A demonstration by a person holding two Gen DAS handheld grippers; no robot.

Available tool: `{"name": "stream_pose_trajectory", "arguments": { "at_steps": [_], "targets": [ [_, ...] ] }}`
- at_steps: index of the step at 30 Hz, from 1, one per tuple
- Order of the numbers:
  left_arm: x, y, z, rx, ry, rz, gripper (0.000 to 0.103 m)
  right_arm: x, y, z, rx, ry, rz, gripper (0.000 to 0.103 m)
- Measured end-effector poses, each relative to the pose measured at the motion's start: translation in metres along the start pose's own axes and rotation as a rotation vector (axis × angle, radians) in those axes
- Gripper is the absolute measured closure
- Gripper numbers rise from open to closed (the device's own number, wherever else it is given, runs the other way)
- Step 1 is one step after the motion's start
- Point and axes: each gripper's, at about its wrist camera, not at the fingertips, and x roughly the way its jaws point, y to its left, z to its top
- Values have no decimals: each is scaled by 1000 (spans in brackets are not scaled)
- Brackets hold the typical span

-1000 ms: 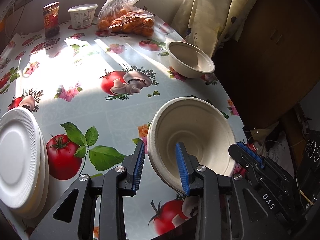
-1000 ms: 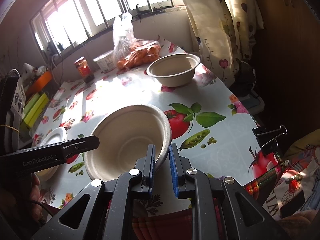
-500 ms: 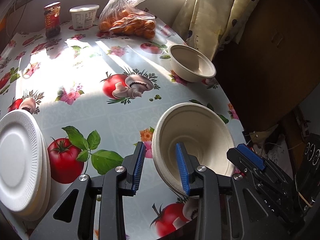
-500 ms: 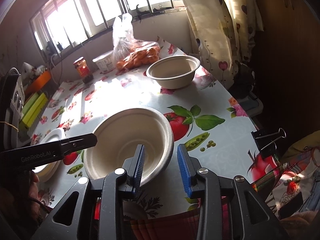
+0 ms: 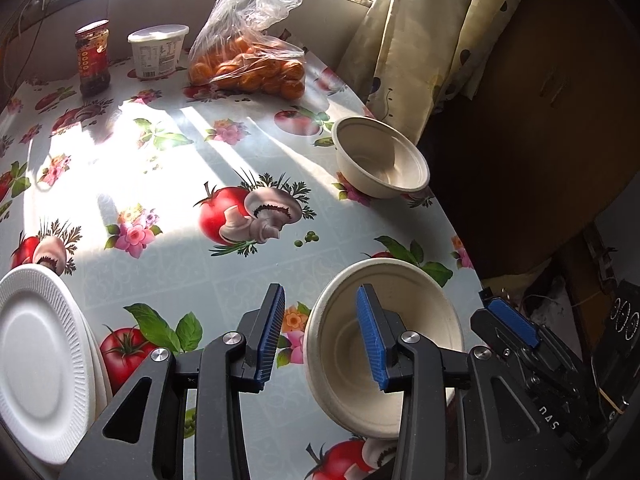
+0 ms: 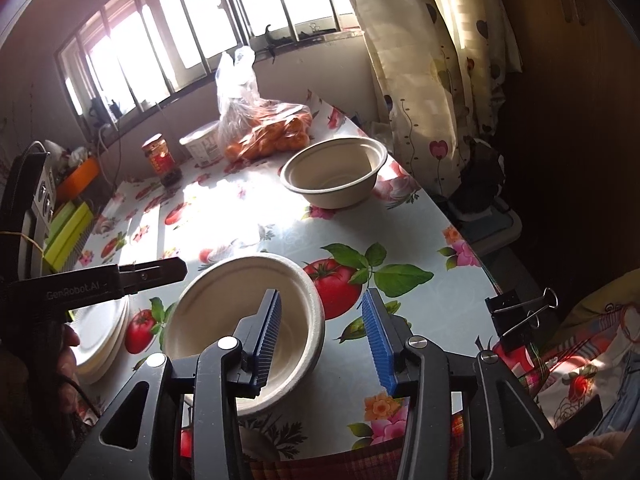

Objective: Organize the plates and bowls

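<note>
Left wrist view. Left tool (image 5: 320, 330): jaws standing apart, having just been widening; the near bowl's (image 5: 386, 354) rim is sitting between the pads, neither pad visibly pressing it. The bowl is resting on the tabletop (image 5: 168, 184) near its right edge, looking lower in the picture than a second ago. Right tool (image 5: 514, 322): showing at the right, beside the bowl. Far bowl (image 5: 380, 158): standing alone near the curtain (image 5: 420, 36). White plates (image 5: 44, 360): stacked at the left edge. Jar (image 5: 93, 58), white tub (image 5: 157, 51), bag of oranges (image 5: 250, 68): lining the back.

Right wrist view. Right tool (image 6: 322, 340): a second ago pinching the near bowl's (image 6: 244, 334) rim; its jaws have just been spreading, and now the rim is lying between them with a clear gap at the right pad. Left tool (image 6: 176, 270): reaching in from the left, above the plates (image 6: 102, 340). Far bowl (image 6: 334, 172): sitting well apart, toward the window (image 6: 192, 24). Binder clip (image 6: 516, 320): at the tabletop's (image 6: 432, 248) right edge.
</note>
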Motion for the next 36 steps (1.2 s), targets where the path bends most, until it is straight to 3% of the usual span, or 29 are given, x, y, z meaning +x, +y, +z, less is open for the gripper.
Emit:
{"name": "stream_pose_trajectory", "arguments": {
  "at_steps": [15,23,36],
  "targets": [
    [11,8,64,18,-29,13,64,9,-30,55,5,-42,-37,61],
    [34,9,93,19,16,-35,64,29,-38,77,2,-26,-42,61],
    [76,2,122,53,52,-52,64,72,-49,101,17,12,-38,61]
  ]
}}
